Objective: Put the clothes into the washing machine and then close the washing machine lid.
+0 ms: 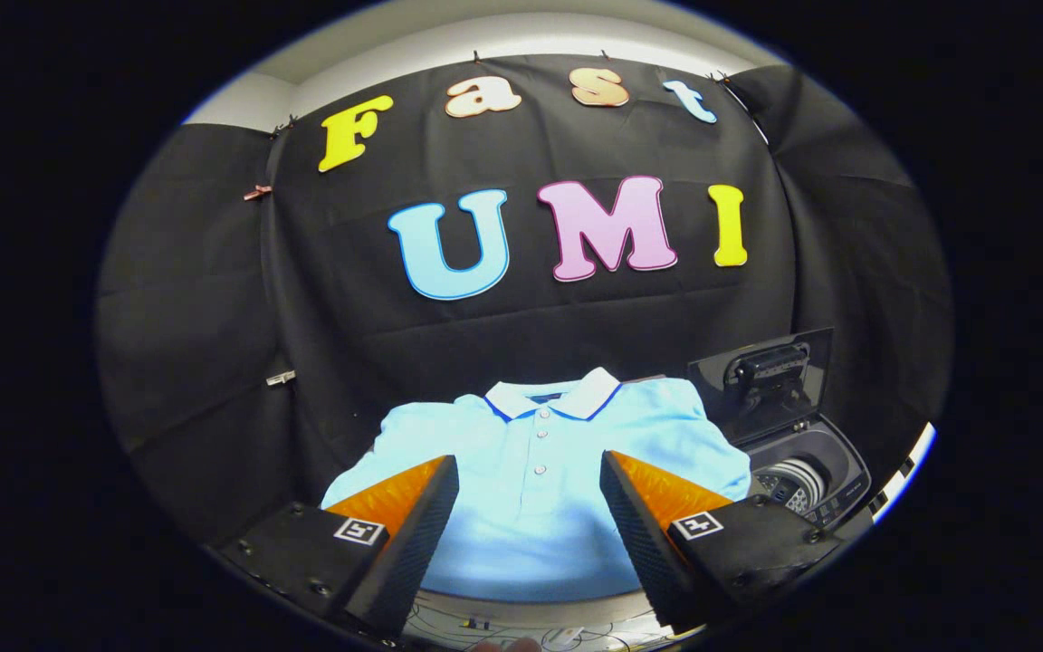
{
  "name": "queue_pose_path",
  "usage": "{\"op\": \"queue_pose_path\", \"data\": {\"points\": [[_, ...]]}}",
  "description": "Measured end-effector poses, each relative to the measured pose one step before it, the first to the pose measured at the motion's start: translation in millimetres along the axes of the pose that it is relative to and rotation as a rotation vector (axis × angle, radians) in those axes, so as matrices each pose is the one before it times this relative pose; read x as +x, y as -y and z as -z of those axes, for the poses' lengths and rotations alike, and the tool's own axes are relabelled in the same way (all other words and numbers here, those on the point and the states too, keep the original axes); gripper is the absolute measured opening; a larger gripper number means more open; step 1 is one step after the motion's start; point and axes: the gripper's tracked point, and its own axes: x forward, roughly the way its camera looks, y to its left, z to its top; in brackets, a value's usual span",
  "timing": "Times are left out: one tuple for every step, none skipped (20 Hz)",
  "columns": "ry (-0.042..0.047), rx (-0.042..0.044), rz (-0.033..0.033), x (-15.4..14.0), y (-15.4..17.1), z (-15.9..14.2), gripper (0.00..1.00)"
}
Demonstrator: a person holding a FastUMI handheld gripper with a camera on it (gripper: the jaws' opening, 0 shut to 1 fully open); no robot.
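Claw (529, 480) spread wide over flat polo shirt (540, 471); washing machine (802, 471) beside shirt, lid (761, 380) raised; black cloth wall (214, 362) behind.

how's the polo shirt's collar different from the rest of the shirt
The collar is white with dark blue trim; the shirt body is plain light blue. The collar is folded over, the body spread flat. The gripper hovers over the body, jaws open.

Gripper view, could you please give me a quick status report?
Claw open, empty, above the shirt. Shirt flat, not yet picked up. Washing machine beside it, lid up. Nothing in the way.
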Motion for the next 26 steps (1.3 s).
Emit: {"op": "queue_pose_path", "data": {"points": [[-0.02716, -0.00429, 0.01136, 10.72, 1.50, 0.70, 0.99], [-0.02565, -0.00867, 0.01752, 9.63, 2.33, 0.73, 0.99], [-0.03044, -0.00507, 0.00975, 10.67, 0.45, 1.66, 0.99], [-0.03656, -0.00172, 0.00396, 11.15, -2.04, 1.69, 0.99], [-0.02681, 0.00153, -0.01042, 8.77, -4.03, -0.04, 0.99], [-0.02427, 0.00295, -0.00975, 9.39, -3.76, -0.68, 0.99], [-0.02525, -0.01592, 0.00763, 7.88, 1.58, 0.45, 0.99], [-0.02846, -0.02577, 0.02278, 8.06, 5.40, 2.09, 0.99], [-0.04081, -0.03118, 0.02904, 8.51, 7.17, 3.82, 0.99], [-0.04046, -0.02123, 0.01925, 5.78, 3.24, 2.89, 0.99], [-0.02830, -0.00684, 0.00123, 6.70, -0.02, 3.07, 1.00], [-0.03130, 0.00324, -0.00315, 5.01, -0.75, 3.40, 1.00], [-0.03295, -0.00024, -0.00635, 5.73, -0.21, 4.31, 1.00], [-0.04584, 0.00322, -0.00255, 5.08, -0.66, 6.87, 1.00], [-0.02249, -0.00696, 0.00437, 2.42, 0.03, 2.24, 1.00], [-0.00754, -0.01747, 0.00656, 0.40, 0.48, -0.52, 1.00], [-0.02470, -0.01269, 0.00511, -1.28, 0.89, 2.57, 0.99], [-0.00975, 0.00083, 0.00751, 0.90, 1.81, 3.14, 1.00], [-0.01238, 0.00264, -0.00018, -0.16, 1.24, 1.46, 0.98], [-0.01594, -0.00416, -0.00061, 2.32, 2.18, 2.52, 0.99], [-0.01580, 0.00112, -0.00758, -1.35, -1.11, -0.04, 0.88], [-0.00828, -0.01010, -0.00115, 0.86, 3.21, -2.09, 0.86], [-0.01343, -0.01361, -0.01157, 0.56, 0.04, -0.66, 0.73], [-0.00355, -0.00421, -0.00878, -0.80, -0.51, 0.54, 0.59], [-0.00005, 0.00317, -0.02501, -0.15, -2.94, 0.10, 0.43], [0.00010, -0.00925, -0.02159, 0.40, 0.04, 0.12, 0.34]]}}
